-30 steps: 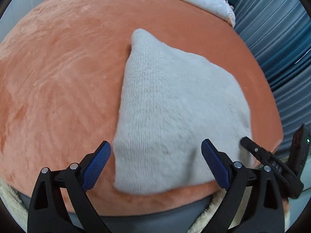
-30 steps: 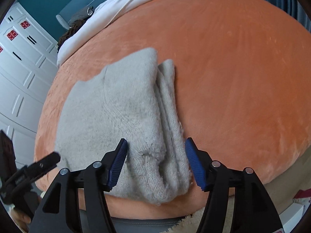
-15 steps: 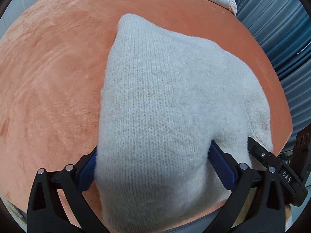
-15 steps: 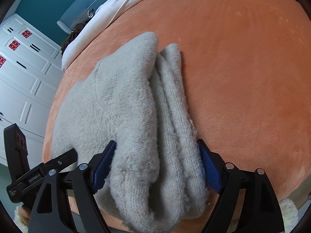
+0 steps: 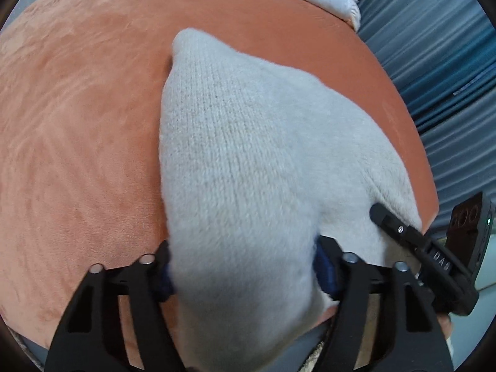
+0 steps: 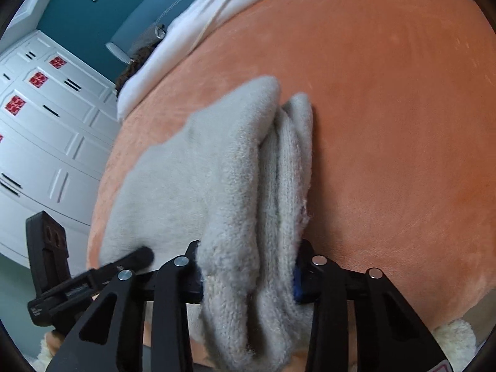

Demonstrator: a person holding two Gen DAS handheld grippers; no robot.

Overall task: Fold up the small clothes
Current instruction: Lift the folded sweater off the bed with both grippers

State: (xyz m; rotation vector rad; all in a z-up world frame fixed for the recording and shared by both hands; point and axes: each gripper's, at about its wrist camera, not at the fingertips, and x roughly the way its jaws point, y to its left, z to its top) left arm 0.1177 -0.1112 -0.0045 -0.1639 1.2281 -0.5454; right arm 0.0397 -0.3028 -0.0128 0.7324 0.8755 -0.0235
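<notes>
A folded grey sweater (image 5: 248, 161) lies mid-frame on an orange bed cover (image 5: 77, 130). The left tool (image 5: 245, 274) and right tool (image 6: 248, 274), jaws just closing, each pinch its near edge.

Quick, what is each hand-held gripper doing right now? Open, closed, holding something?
Left hand-held gripper: jaws have just been closing, now clamped on the near edge of the grey knitted garment.
Right hand-held gripper: also just closed, clamped on the garment's bunched folds.

a bedroom: orange bedspread (image 6: 387, 108), white wardrobe (image 6: 46, 130) (teal wall (image 6: 77, 12)).
</notes>
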